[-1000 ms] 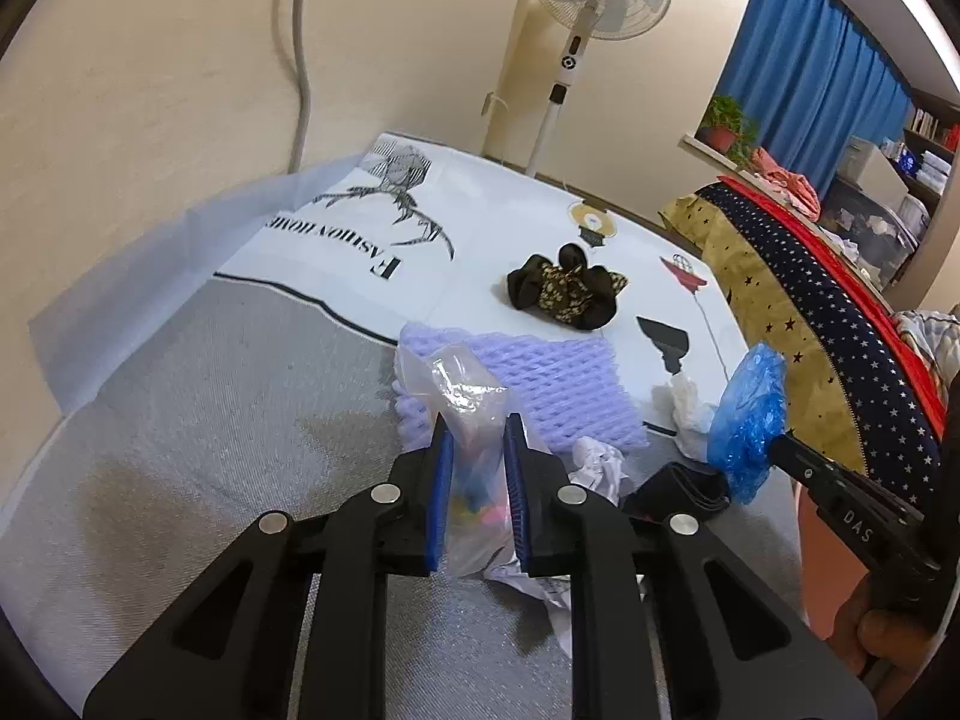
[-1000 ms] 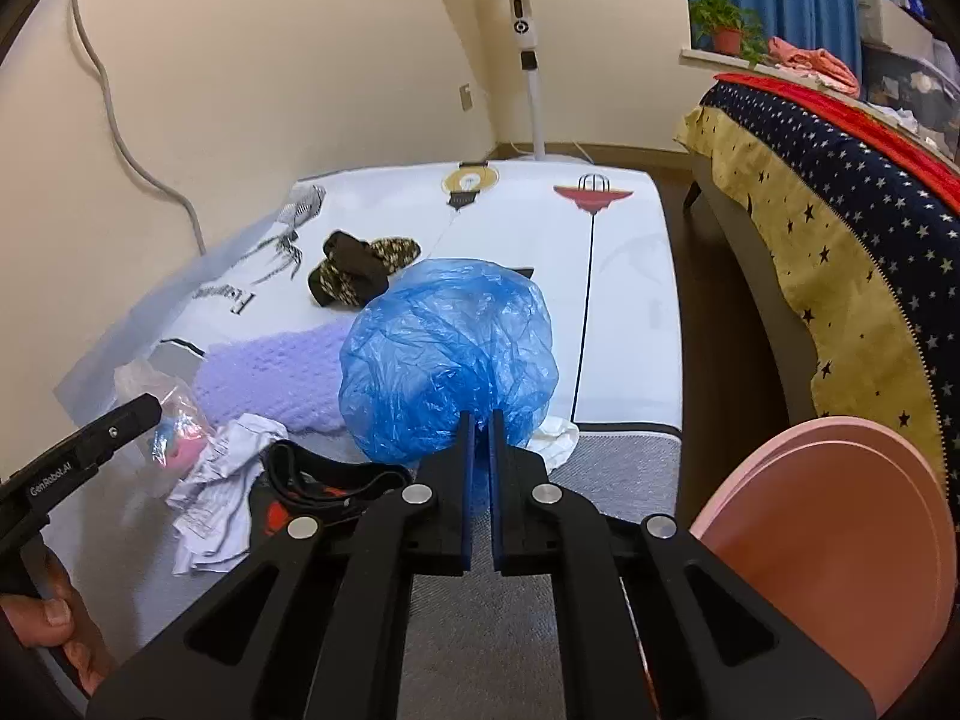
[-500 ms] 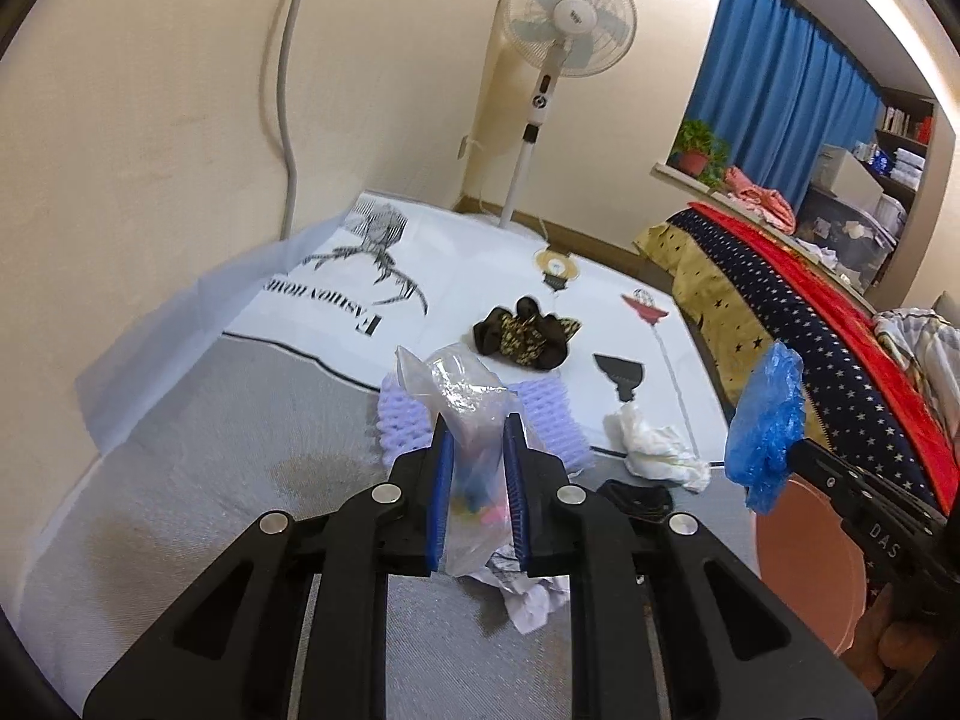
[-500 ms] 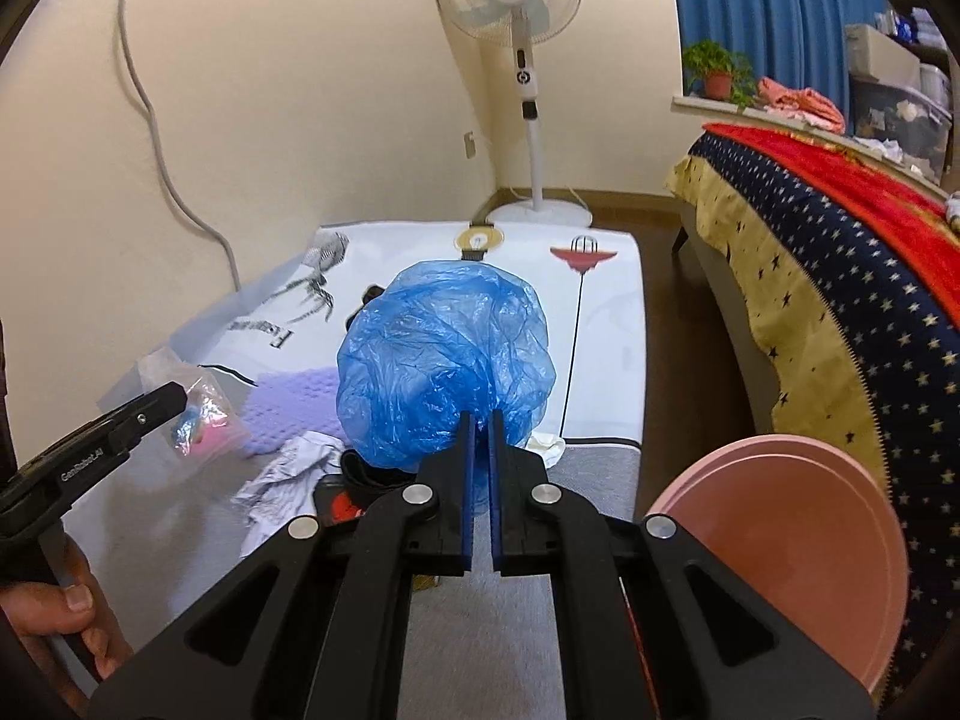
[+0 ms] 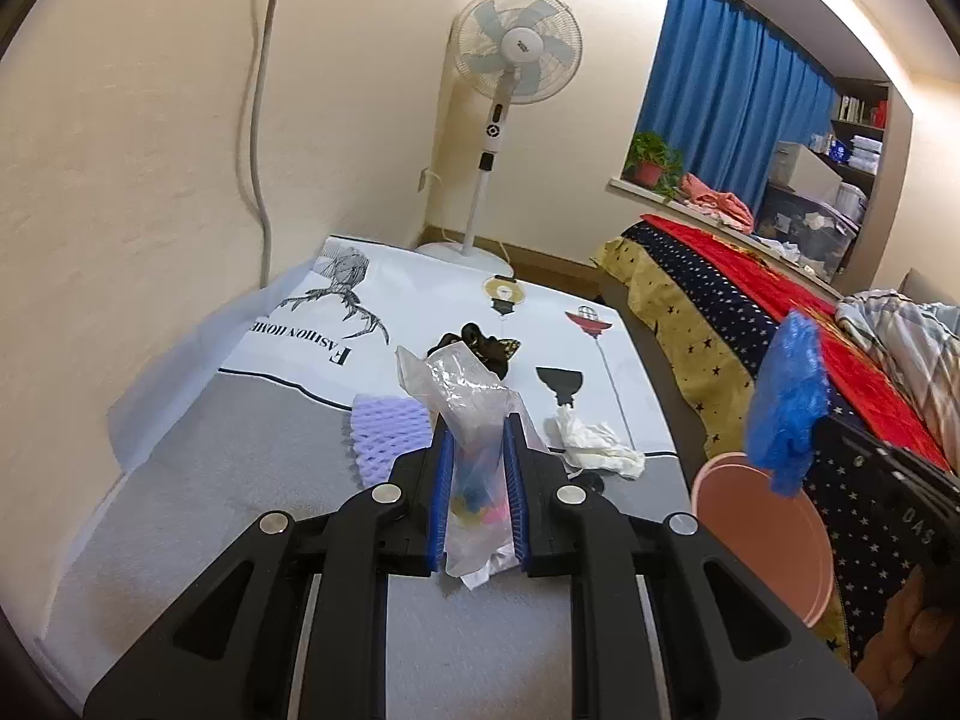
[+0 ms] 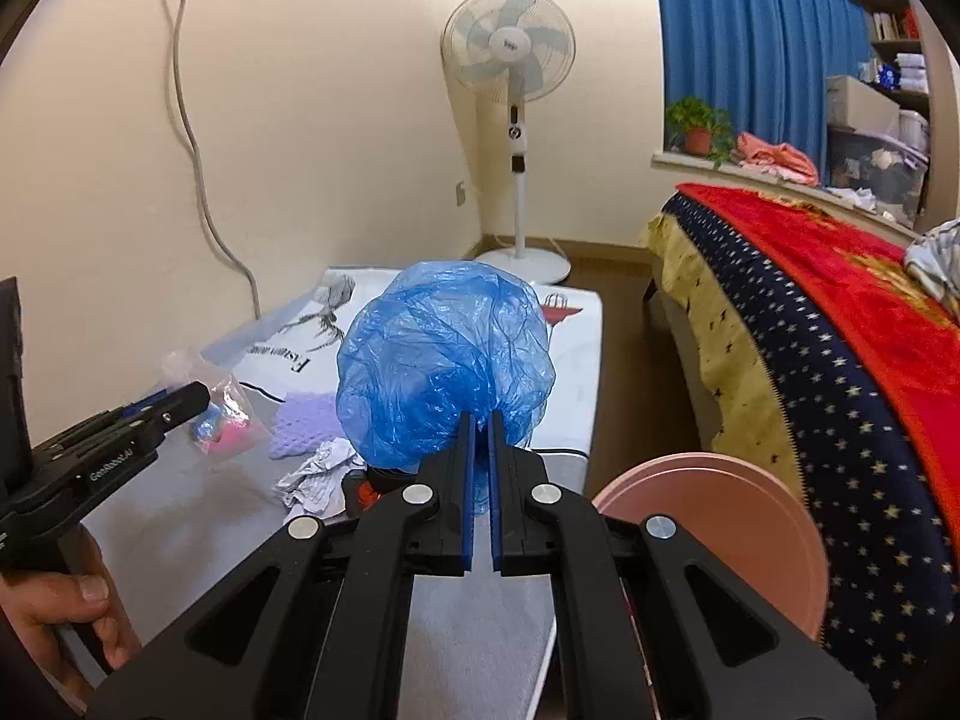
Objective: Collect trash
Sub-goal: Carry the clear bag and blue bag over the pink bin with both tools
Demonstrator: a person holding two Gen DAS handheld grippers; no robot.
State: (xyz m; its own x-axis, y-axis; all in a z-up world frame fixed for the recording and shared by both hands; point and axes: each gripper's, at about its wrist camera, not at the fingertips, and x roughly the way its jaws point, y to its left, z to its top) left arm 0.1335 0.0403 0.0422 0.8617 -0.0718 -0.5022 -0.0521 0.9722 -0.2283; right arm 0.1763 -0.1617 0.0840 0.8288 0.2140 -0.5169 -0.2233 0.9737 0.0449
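Trash pickup was mid-air at this point, both hands full. Left gripper [image 5: 477,450] had its blue pads pinched in on a clear plastic bag [image 5: 468,414] with some pink, blue and yellow bits inside, the bag's crumpled top sticking up past the fingertips and the bottom hanging out below them. Right gripper [image 6: 480,426] was squeezed nearly all the way together on the lower edge of a blue plastic bag [image 6: 444,360], which ballooned up above the fingers like a puffy ball. From the left camera you could see that same blue bag held up off to the right, above a pink bin [image 5: 762,528] that stood on the floor beside the bed [image 5: 720,324].

Down on the mat [image 5: 240,480] there was more stuff lying around: a purple foam net [image 5: 387,435] just left of the left gripper's fingers, a white crumpled tissue [image 5: 591,441] to the right near the mat's edge, crumpled paper [image 6: 318,474] and something black with red on it partly hidden behind the right gripper. A dark brown patterned thing [image 5: 498,348] sat farther back on the white printed part of the mat, couldn't tell what it was. Standing fan [image 5: 516,54] in the corner, blue curtains [image 5: 732,120] by the window.
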